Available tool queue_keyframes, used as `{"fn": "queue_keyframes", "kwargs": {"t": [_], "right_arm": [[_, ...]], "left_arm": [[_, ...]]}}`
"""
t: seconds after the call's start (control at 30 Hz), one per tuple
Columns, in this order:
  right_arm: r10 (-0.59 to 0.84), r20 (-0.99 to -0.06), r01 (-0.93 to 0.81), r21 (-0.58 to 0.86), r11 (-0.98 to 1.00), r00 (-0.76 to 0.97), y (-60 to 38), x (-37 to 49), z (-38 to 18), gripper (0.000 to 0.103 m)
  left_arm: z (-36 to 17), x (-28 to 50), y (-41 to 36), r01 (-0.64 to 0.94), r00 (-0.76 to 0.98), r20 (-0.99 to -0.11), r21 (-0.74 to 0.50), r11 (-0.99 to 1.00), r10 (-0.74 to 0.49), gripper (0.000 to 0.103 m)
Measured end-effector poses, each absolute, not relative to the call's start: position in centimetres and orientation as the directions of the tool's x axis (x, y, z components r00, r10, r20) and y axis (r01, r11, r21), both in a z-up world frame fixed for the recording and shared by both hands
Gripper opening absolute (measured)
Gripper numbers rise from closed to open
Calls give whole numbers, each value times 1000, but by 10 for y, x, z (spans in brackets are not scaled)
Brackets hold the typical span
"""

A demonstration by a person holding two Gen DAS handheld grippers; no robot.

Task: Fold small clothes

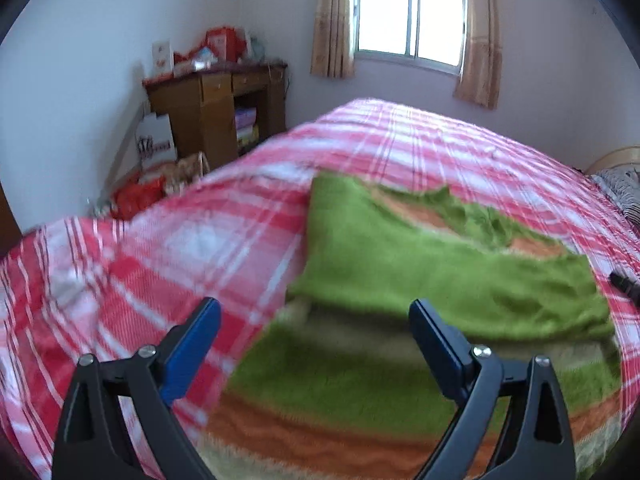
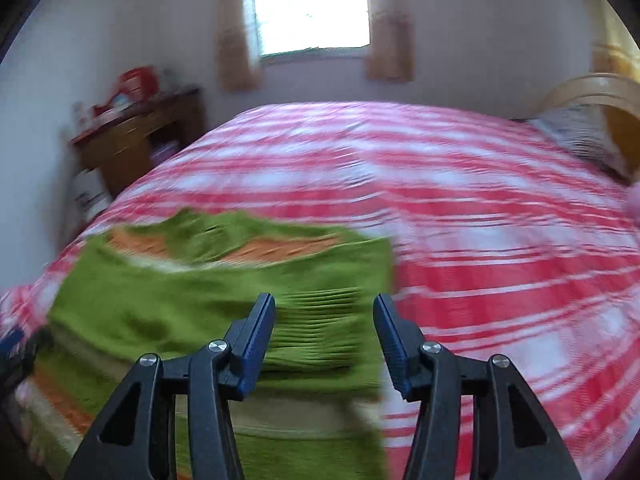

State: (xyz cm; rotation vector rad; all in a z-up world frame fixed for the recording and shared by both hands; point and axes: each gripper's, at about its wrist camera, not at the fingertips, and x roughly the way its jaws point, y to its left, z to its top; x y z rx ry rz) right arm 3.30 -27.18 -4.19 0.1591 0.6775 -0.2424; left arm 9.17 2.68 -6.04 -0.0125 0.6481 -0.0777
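A small knitted sweater, green with orange and cream stripes, lies partly folded on the red-and-white plaid bedspread. Its green upper part is laid over the striped lower part. My left gripper hangs open just above the sweater's near left edge, with nothing between its blue pads. In the right wrist view the same sweater fills the lower left, blurred. My right gripper stands open over the sweater's right edge, its fingers apart and touching no cloth. The tip of the right gripper shows at the left view's right edge.
A wooden desk with red boxes on top stands against the wall at the far left, with bags on the floor beside it. A curtained window is behind the bed. A patterned pillow and a wooden headboard are at the far right.
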Motion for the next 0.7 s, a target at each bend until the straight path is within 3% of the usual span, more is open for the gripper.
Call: {"fn": "queue_keyframes", "kwargs": {"t": [0.1,0.2,0.27,0.53,0.7], "right_arm": [[-93,-686,230,111,967,722,-257,55,-64,52],[-83,-768,239,93,967,635,-254,71,-99,53],[-106,-740,226,63,972,665,-248,67,-100,53],[-108,-734,227,65,972,671,-249,63,-103,54],[-116,-766,203,19,979,633,-244,64,-96,55]], "left_arm": [[-65,114,13,57,791,-612,45,997,-17,97],[-90,141,12,25,719,-694,69,997,30,97],[-105,147,19,6,691,-722,52,999,34,103],[-108,149,34,4,680,-733,-36,999,-29,103],[-98,122,21,98,699,-715,113,989,12,103]]}}
